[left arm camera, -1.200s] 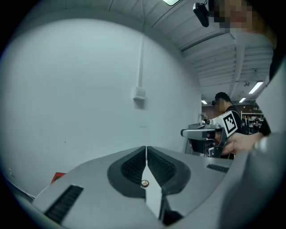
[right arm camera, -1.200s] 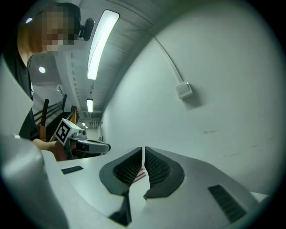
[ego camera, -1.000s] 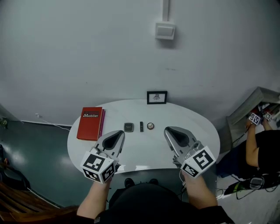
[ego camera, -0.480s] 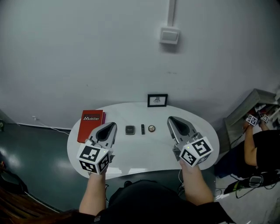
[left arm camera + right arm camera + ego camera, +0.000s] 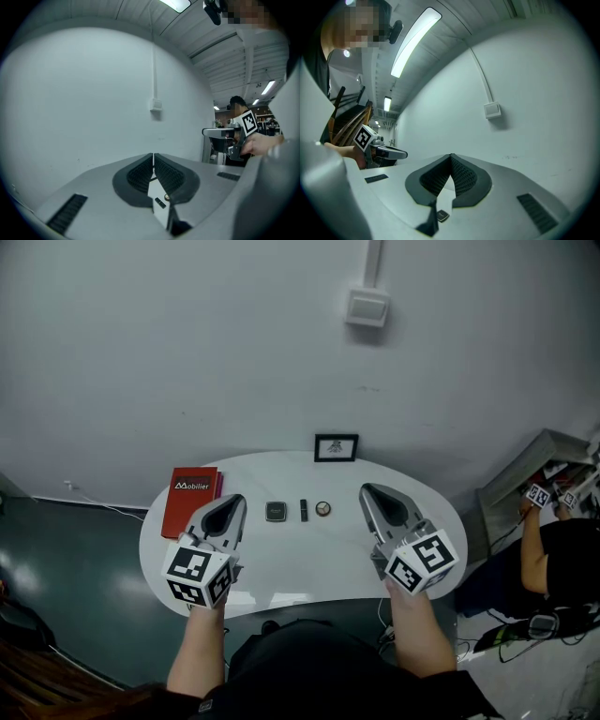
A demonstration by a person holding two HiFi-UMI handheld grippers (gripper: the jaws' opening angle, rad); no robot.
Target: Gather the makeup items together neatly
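Three small makeup items lie in a row at the middle of the white oval table (image 5: 300, 568): a square dark compact (image 5: 276, 512), a black tube (image 5: 304, 510) and a round compact (image 5: 322, 509). My left gripper (image 5: 230, 504) hovers shut left of the row, holding nothing. To the right of the row my right gripper (image 5: 373, 493) is shut too and empty. In the left gripper view the jaws (image 5: 153, 161) meet, and the tube (image 5: 160, 202) shows below them. The right gripper view shows its jaws (image 5: 451, 160) closed above the square compact (image 5: 443, 215).
A red book (image 5: 192, 501) lies at the table's left end. A small framed picture (image 5: 336, 447) stands at the back edge against the grey wall, with a switch box (image 5: 366, 307) above it. Another person (image 5: 562, 549) with marked grippers sits off to the right.
Both grippers have shifted a little forward over the table, the left one also slightly leftward. Both stay shut. The makeup items have not moved.
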